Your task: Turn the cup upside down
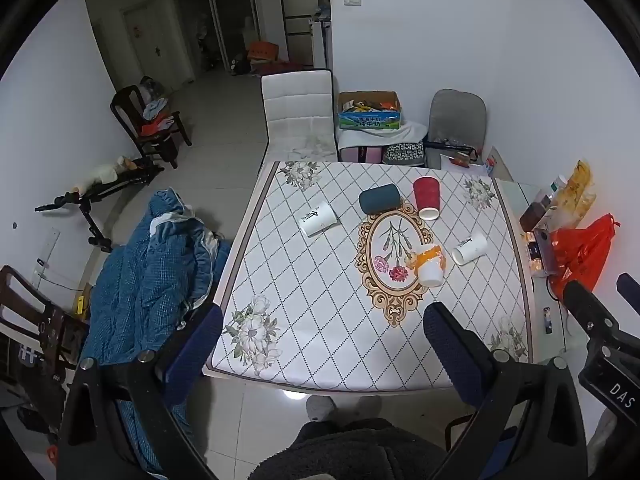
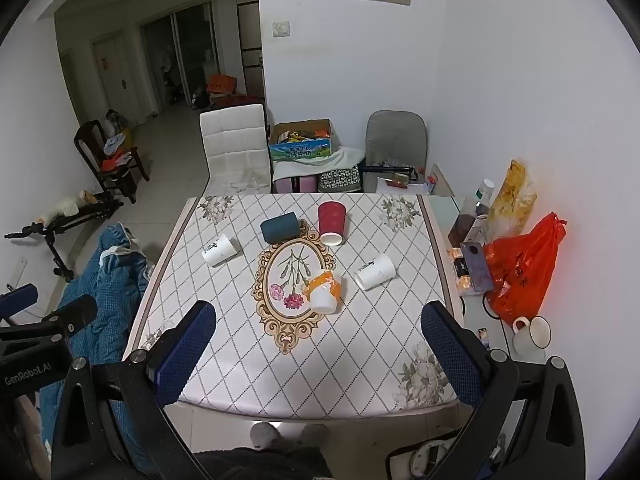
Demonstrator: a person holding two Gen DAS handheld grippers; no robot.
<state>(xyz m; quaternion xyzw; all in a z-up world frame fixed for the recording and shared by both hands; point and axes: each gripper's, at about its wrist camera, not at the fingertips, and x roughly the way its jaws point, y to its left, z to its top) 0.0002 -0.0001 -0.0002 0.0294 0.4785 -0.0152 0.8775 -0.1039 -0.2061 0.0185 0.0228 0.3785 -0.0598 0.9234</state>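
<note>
Several cups lie on their sides on the patterned table (image 1: 320,320) (image 2: 248,360): a white cup at the left (image 1: 319,218) (image 2: 220,250), a dark teal cup (image 1: 379,197) (image 2: 280,227), a red cup (image 1: 427,197) (image 2: 332,223), an orange-and-white cup (image 1: 430,264) (image 2: 325,292) near the middle, and a white cup at the right (image 1: 470,249) (image 2: 375,272). My left gripper (image 1: 322,356) is open and empty, held above the table's near edge. My right gripper (image 2: 318,354) is open and empty, also above the near edge.
A red plastic bag (image 2: 524,268), bottles and a white mug (image 2: 532,334) stand on the glass side table at the right. A blue quilt (image 1: 152,280) is draped at the table's left. Chairs (image 1: 298,112) and a cardboard box (image 1: 370,110) stand behind the table.
</note>
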